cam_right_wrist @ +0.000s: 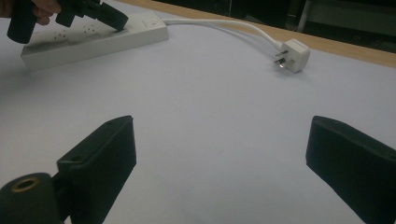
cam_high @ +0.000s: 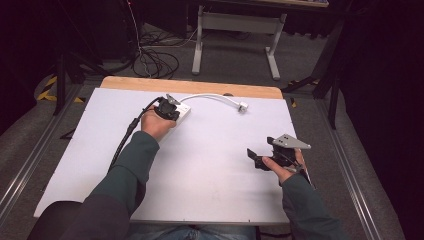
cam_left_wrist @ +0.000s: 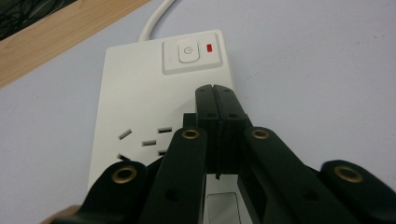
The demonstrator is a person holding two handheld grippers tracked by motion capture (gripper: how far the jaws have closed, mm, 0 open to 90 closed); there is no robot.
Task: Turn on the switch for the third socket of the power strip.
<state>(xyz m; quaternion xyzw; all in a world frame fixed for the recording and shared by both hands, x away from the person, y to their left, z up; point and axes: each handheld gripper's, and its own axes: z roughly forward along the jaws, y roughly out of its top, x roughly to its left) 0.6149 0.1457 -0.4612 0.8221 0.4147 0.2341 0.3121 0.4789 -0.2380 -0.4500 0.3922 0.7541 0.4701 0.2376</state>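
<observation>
White table (cam_high: 210,190) carries power strip (cam_left_wrist: 140,107) at approx 11 o'clock. Left gripper (cam_left_wrist: 215,91) w/ jaws pressed together, tips over strip just below switch (cam_left_wrist: 188,52); power symbol on it. Right gripper (cam_right_wrist: 219,154) spread wide, at 4 o'clock, well apart; plug (cam_right_wrist: 293,55) at 1 o'clock.

Grey carpeted floor (cam_high: 235,55) in a dim room, with tangled cables (cam_high: 155,62) beside a white desk frame (cam_high: 239,35)

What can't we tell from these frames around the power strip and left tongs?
- Contact: in the left gripper view the shut left tongs sit just short of the switch; whether the tips touch the power strip is unclear.
- Sockets: lower ones hidden behind the tongs' arms.
- High view: the hand covers most of the strip.
- Plug: pins too small to count in the right gripper view.
</observation>
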